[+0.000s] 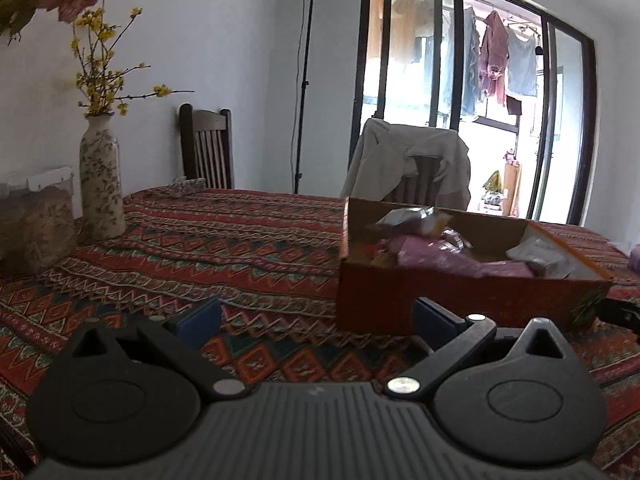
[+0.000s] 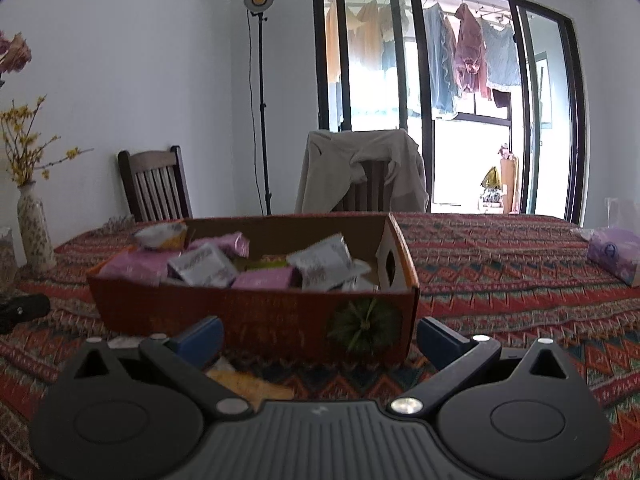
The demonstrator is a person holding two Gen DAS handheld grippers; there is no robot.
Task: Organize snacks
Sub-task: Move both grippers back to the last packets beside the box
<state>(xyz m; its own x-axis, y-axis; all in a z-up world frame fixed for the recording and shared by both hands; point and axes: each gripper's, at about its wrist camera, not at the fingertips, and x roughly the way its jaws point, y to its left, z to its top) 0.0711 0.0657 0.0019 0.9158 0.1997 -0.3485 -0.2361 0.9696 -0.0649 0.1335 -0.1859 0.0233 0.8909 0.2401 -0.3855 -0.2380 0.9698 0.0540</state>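
Right gripper (image 2: 318, 338) sat low over the patterned tablecloth (image 2: 500, 280), blue pads spread wide, nothing between them. Just under and slightly left of its gap lay a yellowish packet (image 2: 248, 384) on the cloth (blurred, identity unclear), probably the last loose snack on this side, so the right hand looked the nearer one for it. Directly ahead stood the orange cardboard box (image 2: 256, 312), near wall close to the fingertips, long axis running left to right across the right wrist view. It was already piled with pink and silver snack packets (image 2: 200, 266). Any lift would need to clear that near wall before a drop.

Left gripper (image 1: 316, 316) also gaped wide and empty, with bare cloth in front of it. From its side the box (image 1: 460, 304) sat ahead and to the right, its near left corner closest.

Room to move: open tablecloth left of the box, vase (image 1: 102, 184) further back left, well apart. A purple bag (image 2: 616, 252) lay far right on the table. Chairs and a draped jacket (image 2: 360, 168) stood beyond the far edge.
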